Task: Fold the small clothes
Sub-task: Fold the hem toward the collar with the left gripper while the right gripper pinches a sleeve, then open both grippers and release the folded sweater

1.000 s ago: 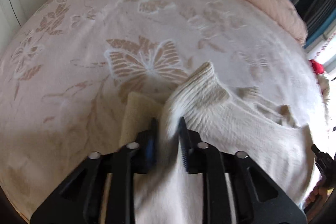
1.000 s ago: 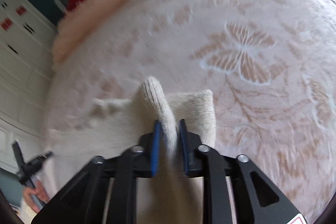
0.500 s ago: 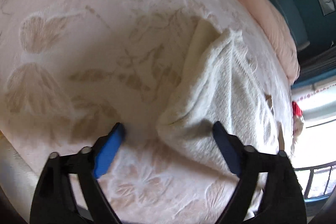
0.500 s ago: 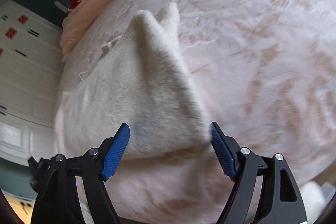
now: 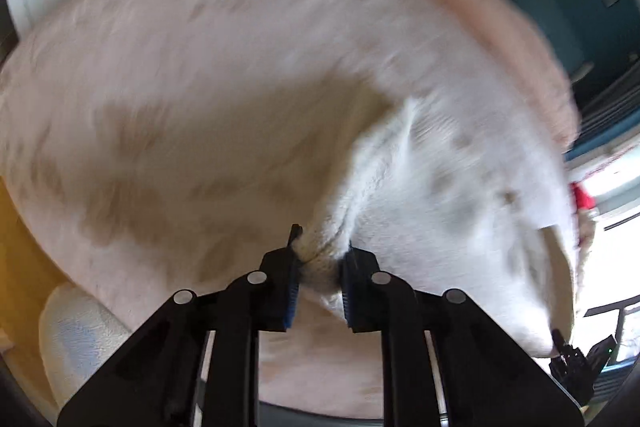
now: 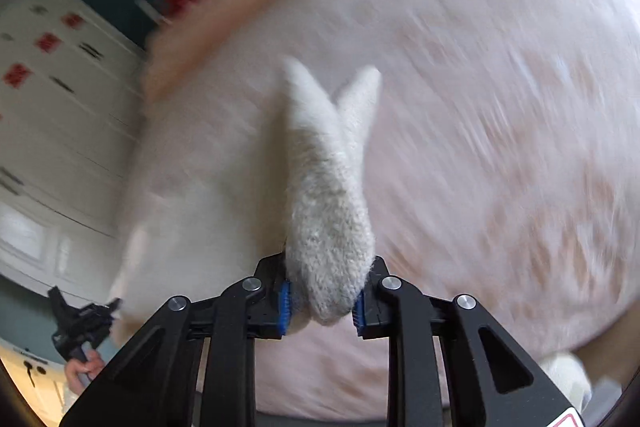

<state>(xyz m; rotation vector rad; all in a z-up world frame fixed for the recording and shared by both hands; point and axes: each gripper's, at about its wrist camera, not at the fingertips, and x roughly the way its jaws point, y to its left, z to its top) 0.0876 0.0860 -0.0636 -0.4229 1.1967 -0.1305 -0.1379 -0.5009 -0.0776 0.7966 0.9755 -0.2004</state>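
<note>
You have one cream knit garment [image 5: 432,187] lying on the bedspread [image 5: 200,67], toward its near edge. Your left gripper [image 5: 318,283] has just closed and now pinches a bunched corner of it; your right gripper [image 6: 324,299] has likewise just closed on a thick fold [image 6: 328,227] at the other side. The knit is soft, light and limp, so it will sag and stretch between your two holds; take it by edges or corners and keep them level. Both views are blurred, so it may be a small sweater.
</note>
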